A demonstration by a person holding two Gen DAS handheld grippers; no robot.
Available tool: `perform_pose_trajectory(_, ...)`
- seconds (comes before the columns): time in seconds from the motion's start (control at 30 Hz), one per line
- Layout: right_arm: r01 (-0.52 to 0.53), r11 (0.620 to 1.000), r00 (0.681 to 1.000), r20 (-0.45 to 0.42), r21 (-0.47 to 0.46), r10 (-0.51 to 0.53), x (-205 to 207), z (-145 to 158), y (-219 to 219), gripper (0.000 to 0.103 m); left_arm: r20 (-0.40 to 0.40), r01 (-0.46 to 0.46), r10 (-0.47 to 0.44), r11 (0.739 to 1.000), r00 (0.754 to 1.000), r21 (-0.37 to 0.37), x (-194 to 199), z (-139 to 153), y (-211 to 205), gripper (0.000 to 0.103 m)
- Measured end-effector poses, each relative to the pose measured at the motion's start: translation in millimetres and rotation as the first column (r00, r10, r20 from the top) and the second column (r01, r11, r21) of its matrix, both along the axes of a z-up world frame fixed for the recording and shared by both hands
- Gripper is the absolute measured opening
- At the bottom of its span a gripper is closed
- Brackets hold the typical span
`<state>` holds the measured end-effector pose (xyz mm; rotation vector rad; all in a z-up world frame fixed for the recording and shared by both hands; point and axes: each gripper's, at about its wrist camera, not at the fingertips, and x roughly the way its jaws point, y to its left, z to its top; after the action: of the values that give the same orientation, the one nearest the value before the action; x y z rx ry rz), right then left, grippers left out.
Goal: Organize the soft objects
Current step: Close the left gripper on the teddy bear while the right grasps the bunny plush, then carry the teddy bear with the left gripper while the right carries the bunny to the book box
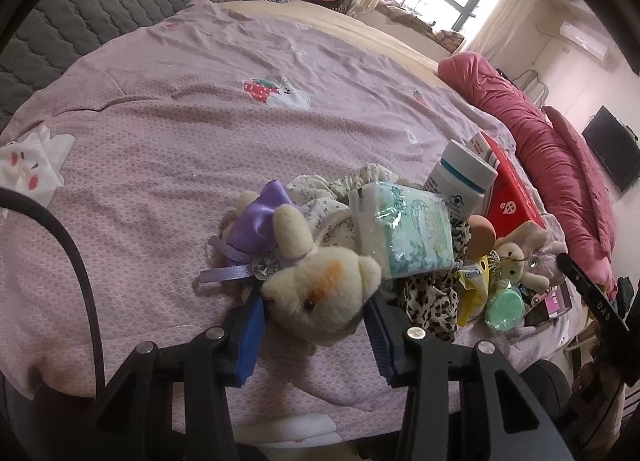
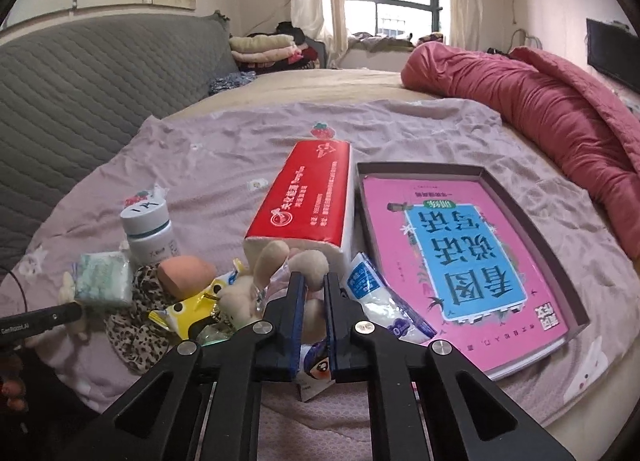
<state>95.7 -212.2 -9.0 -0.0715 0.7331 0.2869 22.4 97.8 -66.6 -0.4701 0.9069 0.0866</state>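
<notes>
between the blue pads of the left tool (image 1: 316, 325) a cream plush bear (image 1: 320, 289) in a purple satin dress is sitting, its head squeezed from both sides, the jaws standing about half open because the head fills them. on the right, the right tool (image 2: 313, 293) is pinching nearly shut on a small beige plush rabbit (image 2: 308, 265), gripping low by its body so the ears are poking up past the fingers. around both toys, on the lilac bed sheet (image 1: 160, 141), a pile is crowding: a tissue pack (image 1: 404, 229), a white jar (image 1: 460, 181), a leopard cloth (image 1: 432, 301) and a red tissue box (image 2: 308, 197). to the right, a tray (image 2: 520, 209) is holding a pink book, probably a spot for sorting.
</notes>
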Motion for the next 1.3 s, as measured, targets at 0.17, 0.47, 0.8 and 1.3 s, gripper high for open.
perform_pose_trajectory(0.17, -0.030, 0.999, 0.998, -0.054, 0.039, 0.033, 4, -9, 0, 0.012, -0.009, 0.006, -0.006, 1.000, 1.000, 0.000, 0, -2, 0, 0.047)
perform_pose_trajectory(0.47, -0.038, 0.995, 0.992, -0.117, 0.088, 0.048, 19, -24, -6, 0.038, -0.020, 0.016, -0.016, 1.000, 1.000, 0.002, 2, -6, -2, 0.047)
perform_pose_trajectory(0.8, -0.058, 0.996, 0.992, -0.105, 0.065, 0.065, 30, -33, 2, 0.051, -0.023, 0.019, -0.018, 1.000, 1.000, 0.015, 4, -8, -5, 0.047)
perform_pose_trajectory(1.3, -0.045, 0.998, 0.998, 0.041, 0.051, 0.043, 13, -3, -3, 0.011, 0.027, -0.011, 0.009, 0.999, 1.000, 0.041, -3, 5, -2, 0.046)
